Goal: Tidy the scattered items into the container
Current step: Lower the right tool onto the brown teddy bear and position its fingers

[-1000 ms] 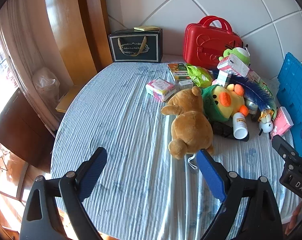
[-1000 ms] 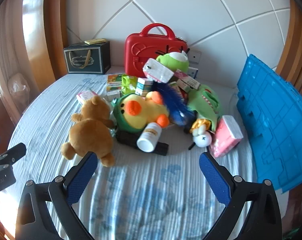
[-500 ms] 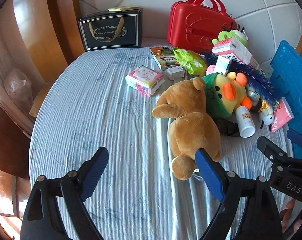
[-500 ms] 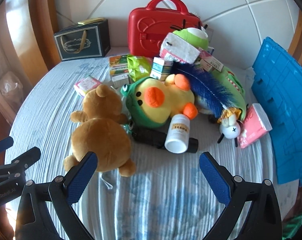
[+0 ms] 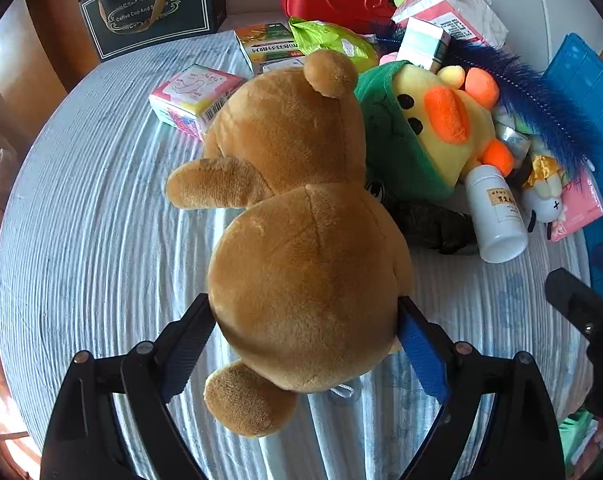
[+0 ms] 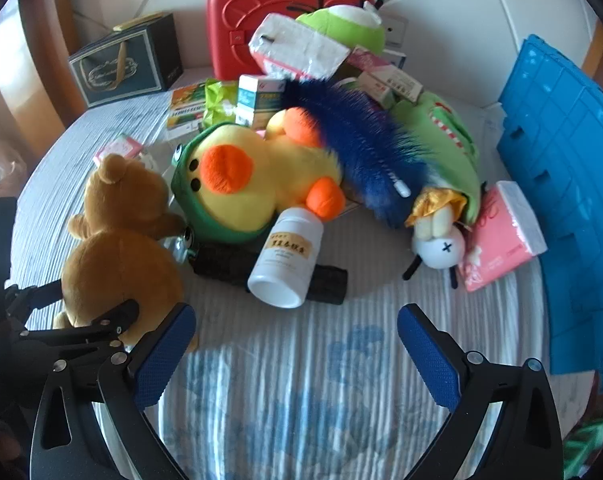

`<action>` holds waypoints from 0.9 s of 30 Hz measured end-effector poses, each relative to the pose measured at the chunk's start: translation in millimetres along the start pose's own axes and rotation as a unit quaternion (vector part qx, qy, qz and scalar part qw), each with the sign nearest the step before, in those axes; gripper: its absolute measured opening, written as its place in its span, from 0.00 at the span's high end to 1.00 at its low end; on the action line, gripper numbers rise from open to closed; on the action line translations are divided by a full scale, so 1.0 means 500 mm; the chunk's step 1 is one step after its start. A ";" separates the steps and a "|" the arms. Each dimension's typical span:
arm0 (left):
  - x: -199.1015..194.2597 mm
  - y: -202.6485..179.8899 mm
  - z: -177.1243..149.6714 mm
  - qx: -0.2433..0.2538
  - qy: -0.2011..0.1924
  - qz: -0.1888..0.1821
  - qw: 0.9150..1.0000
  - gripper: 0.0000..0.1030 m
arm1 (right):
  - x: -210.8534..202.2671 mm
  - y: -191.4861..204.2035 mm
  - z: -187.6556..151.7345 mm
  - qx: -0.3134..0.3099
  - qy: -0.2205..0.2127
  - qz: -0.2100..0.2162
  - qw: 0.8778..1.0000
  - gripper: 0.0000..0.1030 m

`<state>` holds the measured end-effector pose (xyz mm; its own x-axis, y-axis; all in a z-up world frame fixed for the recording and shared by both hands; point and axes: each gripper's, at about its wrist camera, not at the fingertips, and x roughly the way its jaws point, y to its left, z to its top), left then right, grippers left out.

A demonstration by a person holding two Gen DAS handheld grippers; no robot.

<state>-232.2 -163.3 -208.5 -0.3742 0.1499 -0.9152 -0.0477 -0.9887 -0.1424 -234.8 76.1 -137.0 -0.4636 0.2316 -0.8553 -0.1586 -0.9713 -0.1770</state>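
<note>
Brown plush bear (image 5: 301, 248) between left jaws

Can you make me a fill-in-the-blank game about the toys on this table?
1. The left gripper has its fingers on either side of the brown teddy ____.
2. The yellow duck plush has an ____ beak.
3. The white bottle lies on its ____, resting on a black object.
4. The right gripper holds ____.

Missing words: bear; orange; side; nothing
</note>
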 end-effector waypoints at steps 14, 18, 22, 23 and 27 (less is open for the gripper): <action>-0.108 0.191 -0.007 -0.083 -0.035 0.117 0.989 0.16 | 0.090 0.161 -0.001 -0.103 0.052 0.121 0.986 0.22; -0.149 0.155 -0.014 -0.121 -0.064 0.050 0.989 0.16 | 0.078 0.172 -0.004 -0.118 0.046 0.121 0.985 0.22; -0.102 0.069 -0.014 -0.100 -0.038 0.029 0.994 0.16 | 0.072 0.137 -0.007 -0.115 0.043 0.098 0.988 0.22; -0.082 0.054 -0.018 -0.100 -0.027 0.023 0.994 0.16 | 0.069 0.123 -0.010 -0.113 0.041 0.090 0.989 0.22; -0.026 0.041 -0.042 -0.109 -0.003 0.067 0.992 0.23 | 0.069 0.078 -0.022 -0.116 0.043 0.069 0.990 0.22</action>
<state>-208.9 -185.2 -207.3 -0.3684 0.0164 -0.9295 0.2040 -0.9740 -0.0981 -247.2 45.4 -178.7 -0.3891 0.1002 -0.9157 0.1110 -0.9817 -0.1546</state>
